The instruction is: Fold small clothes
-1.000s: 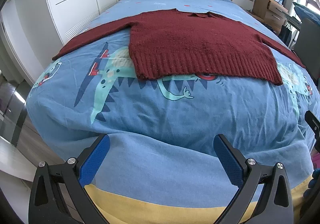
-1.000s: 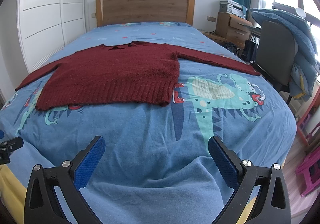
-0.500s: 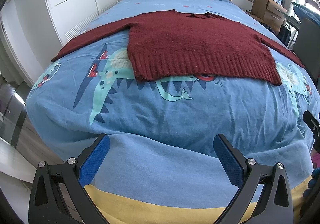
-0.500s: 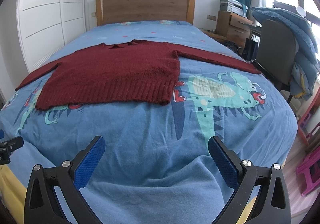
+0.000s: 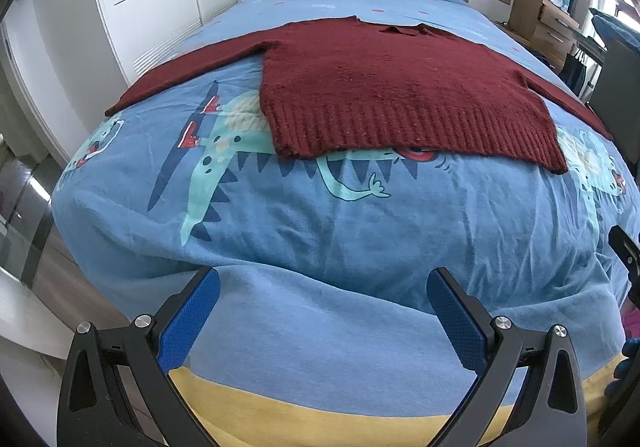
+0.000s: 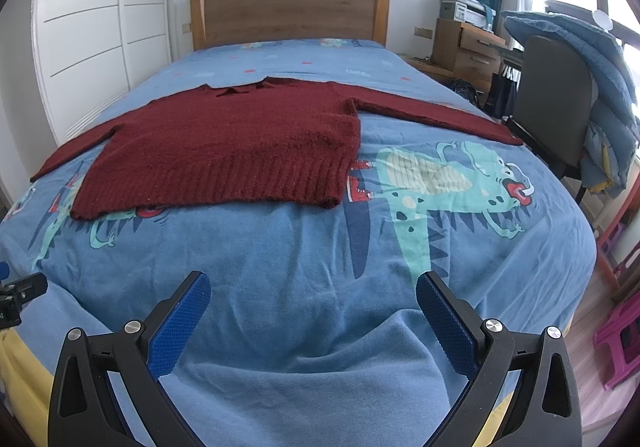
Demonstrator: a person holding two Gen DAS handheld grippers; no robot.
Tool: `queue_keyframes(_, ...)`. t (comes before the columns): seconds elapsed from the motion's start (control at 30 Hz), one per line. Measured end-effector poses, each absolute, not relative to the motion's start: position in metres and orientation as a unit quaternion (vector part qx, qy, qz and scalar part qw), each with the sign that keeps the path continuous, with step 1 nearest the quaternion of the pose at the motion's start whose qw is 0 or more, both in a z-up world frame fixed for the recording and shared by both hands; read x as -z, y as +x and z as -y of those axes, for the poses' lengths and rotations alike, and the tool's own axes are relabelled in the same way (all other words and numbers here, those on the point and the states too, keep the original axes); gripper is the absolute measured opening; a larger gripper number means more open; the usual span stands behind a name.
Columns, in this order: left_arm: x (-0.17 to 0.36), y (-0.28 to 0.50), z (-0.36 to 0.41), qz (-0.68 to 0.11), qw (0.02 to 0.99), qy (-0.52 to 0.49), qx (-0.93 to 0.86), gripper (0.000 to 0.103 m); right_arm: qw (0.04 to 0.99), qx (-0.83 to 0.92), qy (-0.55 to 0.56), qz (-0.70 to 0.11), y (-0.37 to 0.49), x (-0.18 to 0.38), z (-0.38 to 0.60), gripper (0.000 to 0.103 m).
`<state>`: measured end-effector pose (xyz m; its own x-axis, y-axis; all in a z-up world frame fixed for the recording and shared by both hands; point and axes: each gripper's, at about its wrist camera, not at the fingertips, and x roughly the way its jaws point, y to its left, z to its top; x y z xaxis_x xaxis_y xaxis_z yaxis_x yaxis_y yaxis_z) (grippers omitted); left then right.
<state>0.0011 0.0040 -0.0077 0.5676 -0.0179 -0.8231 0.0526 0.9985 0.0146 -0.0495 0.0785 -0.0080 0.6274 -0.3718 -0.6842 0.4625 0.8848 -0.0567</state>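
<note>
The left gripper point(image 5: 322, 279) hovers at the foot of the bed, its jaws wide and empty, blue pads point(image 5: 188, 321) facing inward. The right gripper point(image 6: 312, 283) hangs beside it in the same way, jaws wide with nothing between them. Each shows at the edge of the other's view as a black tip. Below both lies the cover point(image 6: 304, 267), blue with teal dragon prints, with a yellow band point(image 5: 320, 415) at its near edge. Farther up the bed, well apart from both grippers, the sweater point(image 5: 400, 95) lies flat and unfolded, dark red, its ribbed hem toward the grippers and its collar toward the headboard. One sleeve point(image 5: 192, 75) stretches out toward the left edge of the bed, the other sleeve point(image 6: 436, 113) toward the right edge. Beyond the sweater stands the wooden headboard point(image 6: 290, 13). White wardrobe doors point(image 6: 92, 43) line the left wall. To the right of the bed stands a dark chair point(image 6: 556, 107) draped with blue fabric, and behind it a wooden drawer unit point(image 6: 466, 47).
</note>
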Motion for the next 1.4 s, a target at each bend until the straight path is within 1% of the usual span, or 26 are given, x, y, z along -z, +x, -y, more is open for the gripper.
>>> queue_keyframes(0.9,0.001,0.006,-0.010,-0.466,0.885,0.011,0.004,0.102,0.889,0.234,0.109,-0.378,-0.047,0.008,-0.060,0.103)
queue_keyframes(1.4,-0.002,0.012,-0.018,-0.488,0.872,-0.013,0.018,0.102,0.885,0.230,0.119,-0.388,-0.043,0.009,-0.056,0.103)
